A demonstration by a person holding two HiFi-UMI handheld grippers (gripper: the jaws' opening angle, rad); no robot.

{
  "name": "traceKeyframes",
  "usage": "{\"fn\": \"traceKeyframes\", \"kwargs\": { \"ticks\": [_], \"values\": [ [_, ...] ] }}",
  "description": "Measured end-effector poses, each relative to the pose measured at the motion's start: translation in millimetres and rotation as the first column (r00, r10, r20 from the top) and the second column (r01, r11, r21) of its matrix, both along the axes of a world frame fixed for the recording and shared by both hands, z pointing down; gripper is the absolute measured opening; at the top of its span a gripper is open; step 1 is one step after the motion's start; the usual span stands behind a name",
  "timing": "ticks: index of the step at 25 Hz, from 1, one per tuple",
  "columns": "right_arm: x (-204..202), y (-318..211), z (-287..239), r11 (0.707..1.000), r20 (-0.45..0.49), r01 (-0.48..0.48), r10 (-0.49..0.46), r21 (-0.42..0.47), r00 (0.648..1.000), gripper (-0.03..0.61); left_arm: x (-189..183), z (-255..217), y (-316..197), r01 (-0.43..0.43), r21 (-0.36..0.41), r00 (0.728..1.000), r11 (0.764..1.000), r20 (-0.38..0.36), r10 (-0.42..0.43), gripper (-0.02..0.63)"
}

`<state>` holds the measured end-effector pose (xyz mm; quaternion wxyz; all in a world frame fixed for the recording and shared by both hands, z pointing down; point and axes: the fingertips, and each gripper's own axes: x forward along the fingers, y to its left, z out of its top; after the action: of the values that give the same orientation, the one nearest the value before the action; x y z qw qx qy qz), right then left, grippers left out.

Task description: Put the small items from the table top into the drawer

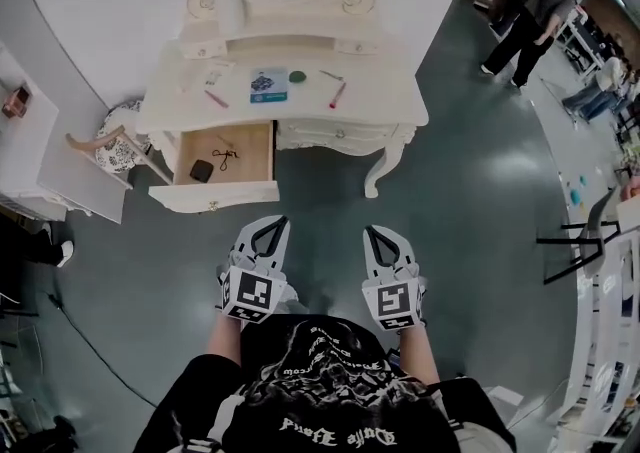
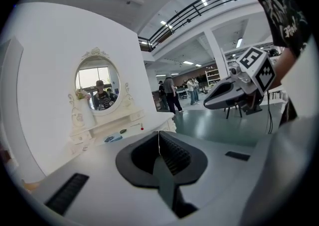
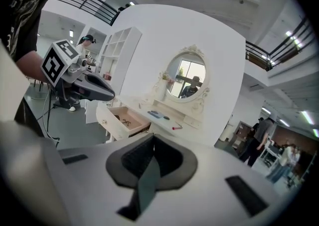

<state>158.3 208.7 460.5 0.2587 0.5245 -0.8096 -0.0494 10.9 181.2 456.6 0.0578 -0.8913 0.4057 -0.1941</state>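
Our left tongs [image 2: 159, 145] are pressed fully together, the two ribbed pads meeting along a thin seam with nothing between them. Our right tongs [image 3: 153, 145] stand the same way, closed tight and empty. Neither pair touches anything. In the head view both hang side by side close in front of our body, over the bare floor [image 1: 470, 241], pointing toward the furniture and well apart from it.

Ahead of them the drawer [image 1: 252, 151] is pulled out at the left side of the white dressing table, its front nearest us. Two things already lie in it: a small black block [image 1: 201, 170] and, just beside it, a dark wiry piece [image 1: 225, 154] too small for us to name.

On the counter [image 1: 380, 106] behind the drawer we count several things not yet put away. A pink stick [image 1: 216, 98] lies toward the left, and a blue and white packet [image 1: 268, 84] sits near the middle with a green round piece [image 1: 297, 76] just beside it. Toward the right are a red stick [image 1: 338, 94] and, near it, a thin pale stick [image 1: 331, 74]. Some paler bits [image 1: 215, 73] at the left back we cannot make out.

By our reckoning less than half is done. With both tongs empty and away from the counter, we judge ourselves between trips, and the next pick calls for stepping in closer.
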Motion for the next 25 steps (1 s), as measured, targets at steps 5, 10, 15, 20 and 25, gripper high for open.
{"fn": "traceKeyframes", "kwargs": {
  "ticks": [5, 10, 15, 20, 25],
  "values": [
    [-11.3, -22.1, 1.3, 0.999, 0.009, -0.054, 0.054, 0.0, 0.999, 0.012, -8.0, 2.2, -30.0, -0.059, 0.003, 0.998, 0.998, 0.014, 0.059, 0.015],
    [-18.9, -30.8, 4.4, 0.997, -0.038, -0.078, 0.077, -0.007, 0.996, 0.012, -12.5, 2.7, -41.4, -0.101, 0.005, 0.995, 0.995, 0.007, 0.101, 0.015],
    [-24.5, -41.3, 1.7, 0.996, -0.043, -0.088, 0.088, -0.002, 0.995, 0.012, -19.3, 2.9, -54.5, -0.099, -0.006, 0.994, 0.995, -0.036, 0.098, 0.015],
    [-24.3, -42.8, -2.0, 0.994, -0.047, -0.108, 0.108, -0.002, 0.993, 0.012, -21.8, 4.4, -58.4, -0.108, -0.012, 0.993, 0.994, -0.045, 0.107, 0.015],
    [-20.2, -40.3, -0.9, 0.992, -0.057, -0.127, 0.127, -0.006, 0.99, 0.012, -18.6, 1.2, -58.2, -0.119, -0.01, 0.992, 0.993, -0.041, 0.118, 0.015]
  ]
}}
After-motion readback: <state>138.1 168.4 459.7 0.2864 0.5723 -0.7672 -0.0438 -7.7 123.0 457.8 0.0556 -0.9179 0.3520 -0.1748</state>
